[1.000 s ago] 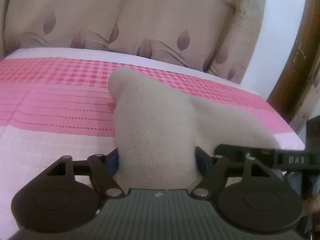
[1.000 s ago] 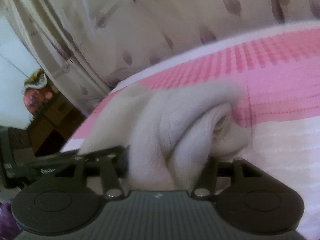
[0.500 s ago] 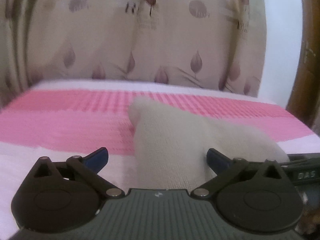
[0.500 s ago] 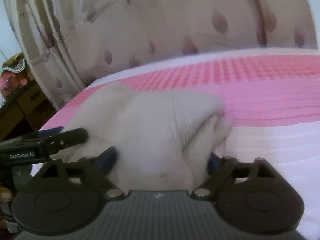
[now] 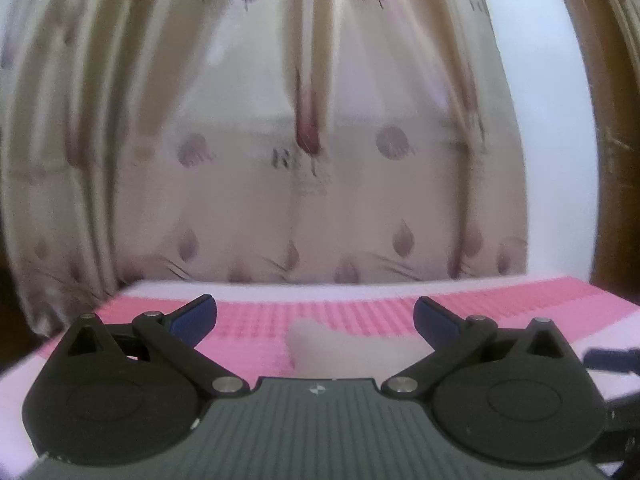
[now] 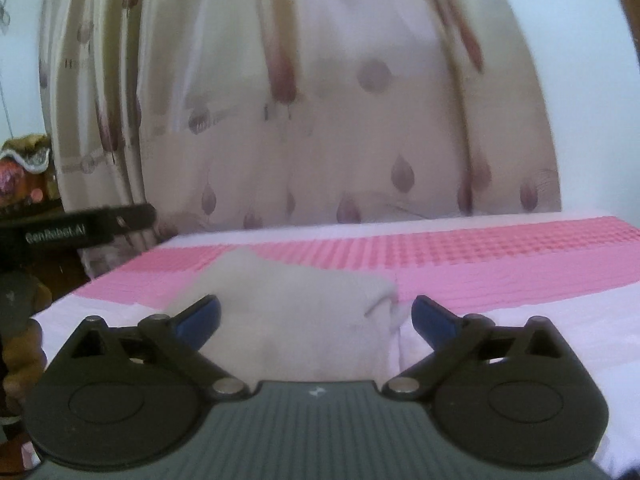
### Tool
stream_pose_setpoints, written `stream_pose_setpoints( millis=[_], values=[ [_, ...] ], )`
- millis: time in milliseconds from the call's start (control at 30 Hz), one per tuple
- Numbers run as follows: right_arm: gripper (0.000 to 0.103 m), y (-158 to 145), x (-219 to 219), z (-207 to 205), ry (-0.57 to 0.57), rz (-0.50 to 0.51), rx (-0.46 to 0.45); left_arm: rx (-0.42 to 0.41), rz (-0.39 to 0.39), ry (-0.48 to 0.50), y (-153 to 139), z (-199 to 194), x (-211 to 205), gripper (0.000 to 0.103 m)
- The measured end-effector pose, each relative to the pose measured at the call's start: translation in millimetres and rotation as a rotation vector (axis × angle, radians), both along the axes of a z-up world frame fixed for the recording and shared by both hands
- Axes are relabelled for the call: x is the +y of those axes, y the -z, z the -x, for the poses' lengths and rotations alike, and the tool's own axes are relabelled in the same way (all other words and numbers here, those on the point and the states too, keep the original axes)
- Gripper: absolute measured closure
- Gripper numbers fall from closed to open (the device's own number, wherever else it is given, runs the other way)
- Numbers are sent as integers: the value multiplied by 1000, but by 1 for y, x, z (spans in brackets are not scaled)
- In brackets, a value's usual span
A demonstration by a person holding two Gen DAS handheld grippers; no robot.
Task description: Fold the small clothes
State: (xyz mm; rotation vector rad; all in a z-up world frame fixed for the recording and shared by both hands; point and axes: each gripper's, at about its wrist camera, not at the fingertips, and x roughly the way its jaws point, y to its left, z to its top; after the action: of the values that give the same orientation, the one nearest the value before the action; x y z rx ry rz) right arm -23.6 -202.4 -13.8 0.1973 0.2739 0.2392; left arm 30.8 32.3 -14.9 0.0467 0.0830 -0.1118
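A small beige knitted garment (image 6: 304,312) lies folded on the pink and white bedsheet (image 6: 500,264). In the left wrist view only its top (image 5: 320,340) shows, blurred, low between the fingers. My left gripper (image 5: 314,314) is open and empty, lifted above and behind the garment. My right gripper (image 6: 316,316) is open and empty, with the garment lying just beyond and between its blue fingertips (image 6: 200,318). The left gripper's black body (image 6: 80,230) shows at the left edge of the right wrist view.
A beige curtain with purple leaf prints (image 5: 300,200) hangs behind the bed. A white wall (image 5: 560,160) and a brown wooden door frame (image 5: 608,120) stand at the right. Dark furniture with ornaments (image 6: 24,176) stands left of the bed.
Both grippers have let go of the garment, opened wide and pulled up and back. The garment now rests on the sheet.
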Motion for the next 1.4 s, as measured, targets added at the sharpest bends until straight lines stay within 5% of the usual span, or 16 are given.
stream_pose_setpoints(
  millis=[233, 333, 700, 1400],
  values=[
    [0, -13, -7, 19, 5, -23, -16, -120, 13, -105, -21, 33, -12, 0],
    [0, -16, -7, 25, 2, -12, -19, -42, 38, -4, -28, 32, -9, 0],
    [0, -19, 1, 40, 45, 55, -45, 10, 22, 79, -21, 35, -11, 0],
    [0, -9, 5, 35, 67, 84, 17, 94, 63, 53, 0, 19, 1, 0]
  ],
)
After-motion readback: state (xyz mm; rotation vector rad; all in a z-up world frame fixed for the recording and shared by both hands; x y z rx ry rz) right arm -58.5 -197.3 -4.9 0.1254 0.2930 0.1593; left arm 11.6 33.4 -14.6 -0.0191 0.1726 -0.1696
